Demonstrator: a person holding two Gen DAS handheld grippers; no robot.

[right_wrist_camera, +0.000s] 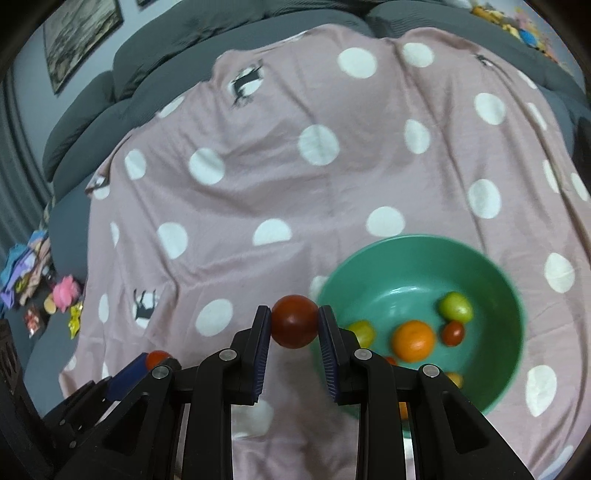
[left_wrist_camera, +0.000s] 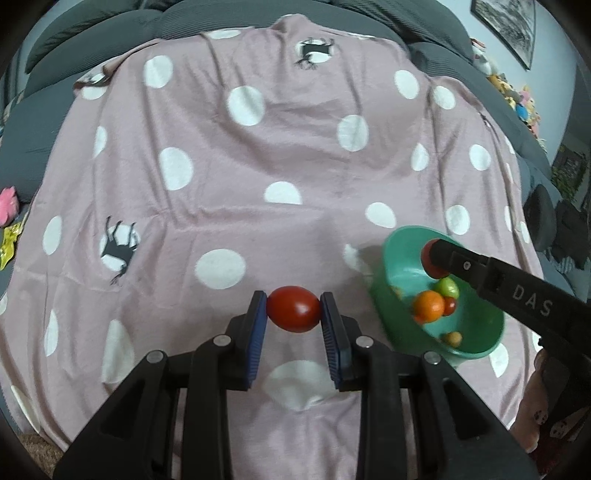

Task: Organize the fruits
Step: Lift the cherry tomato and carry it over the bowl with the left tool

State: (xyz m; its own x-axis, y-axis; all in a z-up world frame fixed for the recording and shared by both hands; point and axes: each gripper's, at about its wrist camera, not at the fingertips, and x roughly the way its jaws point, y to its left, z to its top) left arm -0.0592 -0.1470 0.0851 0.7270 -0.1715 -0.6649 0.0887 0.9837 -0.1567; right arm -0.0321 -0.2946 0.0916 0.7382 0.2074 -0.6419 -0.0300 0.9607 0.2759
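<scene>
A pink polka-dot blanket [left_wrist_camera: 258, 155] is lying over a grey sofa [left_wrist_camera: 92, 33], and I am working above its near edge; my left gripper [left_wrist_camera: 293, 314] is clamping an oval red tomato [left_wrist_camera: 293, 309], my right gripper [right_wrist_camera: 294, 325] is pinching a round red tomato [right_wrist_camera: 294, 320] — both heading, I judge, for the green bowl [right_wrist_camera: 391, 251] near the blanket's right edge, already holding an orange [right_wrist_camera: 413, 340] and small fruits; next I am needing to centre over it and release — "DAS" is showing on the right gripper's arm.

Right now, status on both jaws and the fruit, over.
Left gripper shut on a red tomato above the blanket. Right gripper shut on a second red tomato, at the green bowl rim. Nothing in the way.
</scene>
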